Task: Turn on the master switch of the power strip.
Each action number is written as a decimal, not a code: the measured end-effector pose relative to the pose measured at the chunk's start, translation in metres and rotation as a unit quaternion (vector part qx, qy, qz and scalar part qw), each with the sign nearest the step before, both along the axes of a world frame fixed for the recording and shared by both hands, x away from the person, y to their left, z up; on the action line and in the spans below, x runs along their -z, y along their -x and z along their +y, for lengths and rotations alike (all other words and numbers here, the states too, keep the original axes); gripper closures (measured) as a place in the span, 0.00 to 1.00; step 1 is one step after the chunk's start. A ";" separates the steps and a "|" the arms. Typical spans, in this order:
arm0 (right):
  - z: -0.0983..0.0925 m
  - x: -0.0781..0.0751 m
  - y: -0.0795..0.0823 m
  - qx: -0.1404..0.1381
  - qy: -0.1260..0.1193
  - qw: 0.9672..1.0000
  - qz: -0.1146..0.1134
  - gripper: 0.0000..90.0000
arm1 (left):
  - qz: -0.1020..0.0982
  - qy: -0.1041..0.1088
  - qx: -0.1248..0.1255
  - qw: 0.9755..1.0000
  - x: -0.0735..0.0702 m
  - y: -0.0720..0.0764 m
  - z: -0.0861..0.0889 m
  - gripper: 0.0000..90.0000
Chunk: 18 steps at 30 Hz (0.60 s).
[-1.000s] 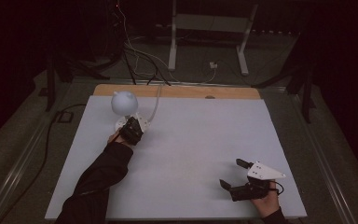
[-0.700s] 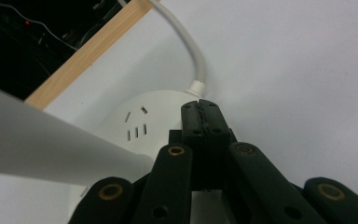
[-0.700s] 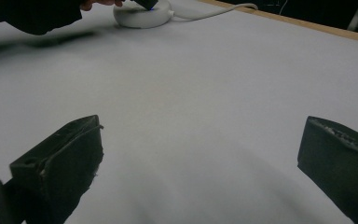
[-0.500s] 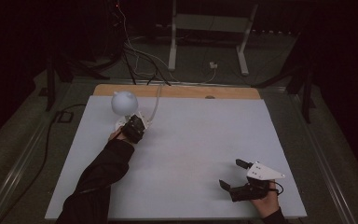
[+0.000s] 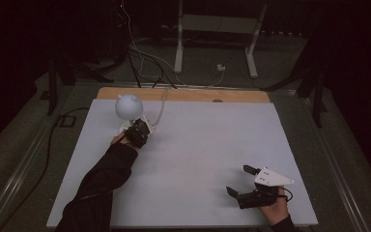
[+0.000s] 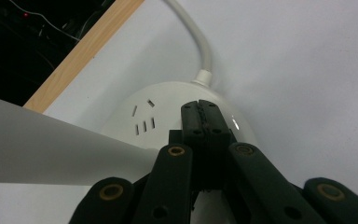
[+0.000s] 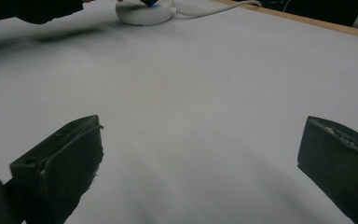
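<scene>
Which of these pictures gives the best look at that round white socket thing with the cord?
The left gripper view: the round white socket sits close up, slots and cord plain. In the high view it is largely hidden behind the left gripper. The right gripper view shows it small and far off.

On the table (image 5: 198, 159): one round white power socket (image 6: 168, 119) with one white cord (image 6: 200, 42), near the far wooden edge. One white globe (image 5: 128, 106) beside it. Two grippers: left gripper (image 5: 137, 133), right gripper (image 5: 241, 181).
</scene>
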State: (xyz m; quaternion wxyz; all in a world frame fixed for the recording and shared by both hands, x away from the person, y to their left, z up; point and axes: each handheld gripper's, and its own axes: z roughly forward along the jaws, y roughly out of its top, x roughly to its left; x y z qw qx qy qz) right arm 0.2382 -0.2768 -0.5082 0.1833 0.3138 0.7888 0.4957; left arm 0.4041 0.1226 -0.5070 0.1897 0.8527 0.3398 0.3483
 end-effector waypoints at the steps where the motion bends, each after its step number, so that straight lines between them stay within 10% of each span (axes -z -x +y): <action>1: 0.000 0.000 0.000 0.000 0.000 1.000 0.001 0.00 | 0.005 -0.002 0.003 1.000 -0.001 -0.001 0.000 1.00; 10: 0.000 0.001 -0.001 0.000 0.002 1.000 0.001 0.00 | 0.027 -0.006 0.010 1.000 -0.005 -0.008 -0.002 1.00; 14: 0.001 0.000 0.000 -0.001 0.002 1.000 0.000 0.00 | 0.030 -0.059 0.023 0.998 -0.005 -0.008 -0.010 1.00; 18: -0.001 -0.001 0.000 0.000 0.000 1.000 -0.002 0.00 | 0.027 -0.043 0.015 0.999 -0.005 -0.008 -0.009 1.00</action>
